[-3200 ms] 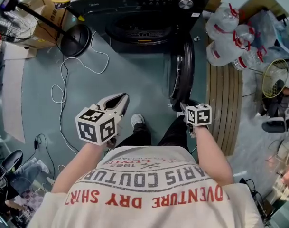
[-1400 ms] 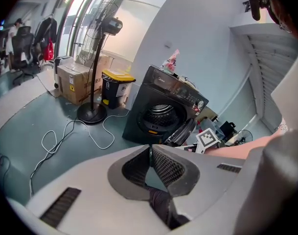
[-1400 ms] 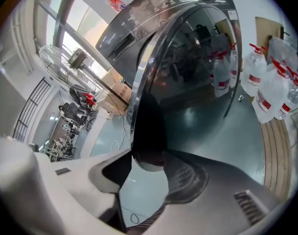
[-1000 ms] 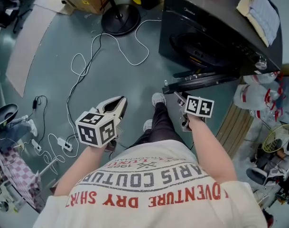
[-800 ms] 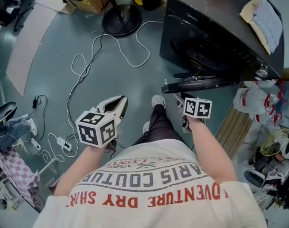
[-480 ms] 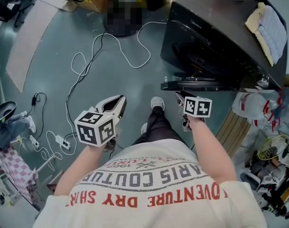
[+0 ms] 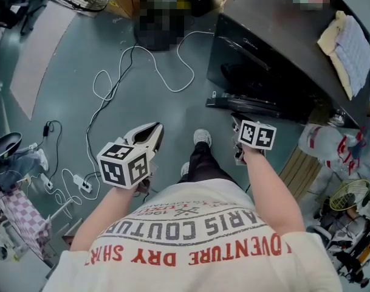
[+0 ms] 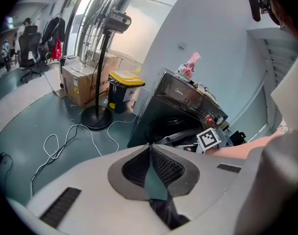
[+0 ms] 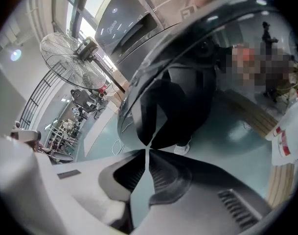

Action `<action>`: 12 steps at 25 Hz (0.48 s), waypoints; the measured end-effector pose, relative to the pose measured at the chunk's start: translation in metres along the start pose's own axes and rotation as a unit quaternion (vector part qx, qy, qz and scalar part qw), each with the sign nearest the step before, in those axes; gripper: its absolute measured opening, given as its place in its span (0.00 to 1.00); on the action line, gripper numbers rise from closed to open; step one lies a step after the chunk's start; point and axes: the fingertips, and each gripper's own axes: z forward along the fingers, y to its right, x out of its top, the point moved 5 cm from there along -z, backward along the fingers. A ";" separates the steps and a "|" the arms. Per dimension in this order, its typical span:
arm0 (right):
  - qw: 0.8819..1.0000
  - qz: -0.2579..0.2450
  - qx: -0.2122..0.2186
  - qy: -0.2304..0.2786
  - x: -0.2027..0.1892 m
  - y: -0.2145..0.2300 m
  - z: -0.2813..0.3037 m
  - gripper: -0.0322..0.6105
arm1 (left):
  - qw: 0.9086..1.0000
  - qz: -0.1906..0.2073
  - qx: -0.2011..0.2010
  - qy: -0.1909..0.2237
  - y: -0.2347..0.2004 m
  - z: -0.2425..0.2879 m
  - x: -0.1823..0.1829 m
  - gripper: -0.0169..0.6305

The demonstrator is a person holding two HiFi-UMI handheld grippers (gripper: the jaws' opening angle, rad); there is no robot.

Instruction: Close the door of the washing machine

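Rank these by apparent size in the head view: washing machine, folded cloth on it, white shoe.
1. washing machine, largest.
2. folded cloth.
3. white shoe, smallest; it sits on the floor, farther from the camera, so the gap may be overstated.

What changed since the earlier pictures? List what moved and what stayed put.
The door of the washing machine has swung from standing straight out to lying near the machine's front; it is still ajar. The right gripper followed along at the door's edge, and its jaws have just been closing; they now meet with nothing between them. The left gripper stayed shut, empty and away from the door.
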 end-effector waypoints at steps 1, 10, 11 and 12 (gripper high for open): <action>1.000 0.002 0.002 0.001 0.004 0.001 0.001 0.11 | 1.000 0.000 0.001 -0.001 0.000 0.002 0.004 0.09; 0.999 0.021 0.021 0.022 0.048 0.011 0.012 0.10 | 1.000 0.007 0.000 0.000 0.004 0.030 0.041 0.09; 0.999 0.018 0.020 0.023 0.053 0.013 0.013 0.10 | 1.000 0.007 -0.001 0.002 0.005 0.034 0.046 0.09; 0.999 0.016 0.019 0.024 0.058 0.015 0.014 0.09 | 1.000 0.008 -0.002 0.004 0.005 0.038 0.051 0.09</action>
